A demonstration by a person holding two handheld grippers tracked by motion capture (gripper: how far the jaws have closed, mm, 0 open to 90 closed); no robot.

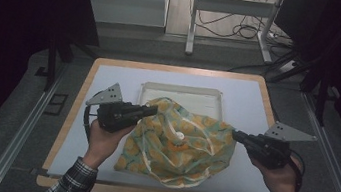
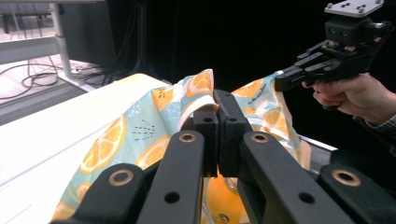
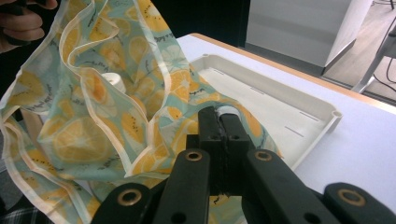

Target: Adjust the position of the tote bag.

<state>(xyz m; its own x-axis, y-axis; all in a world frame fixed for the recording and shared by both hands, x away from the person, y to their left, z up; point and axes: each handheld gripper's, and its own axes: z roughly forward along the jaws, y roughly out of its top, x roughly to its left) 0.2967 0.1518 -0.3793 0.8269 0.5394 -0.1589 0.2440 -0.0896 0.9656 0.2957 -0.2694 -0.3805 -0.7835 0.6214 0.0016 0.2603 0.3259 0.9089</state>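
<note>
Cloth (image 1: 179, 143) with an orange-slice print hangs stretched between the two claws over the worktop (image 1: 253, 102), its long axis running from one claw to the other, its lower part sagging onto the surface just before a white tray (image 1: 181, 93). From above, the left claw (image 1: 152, 109) pinches the cloth's upper left edge, the right claw (image 1: 236, 135) its right corner; both hands reach in level. Along the left claw (image 2: 217, 100), jaws clamp a fold. Along the right claw (image 3: 219, 114), jaws are likewise closed on fabric.
</note>
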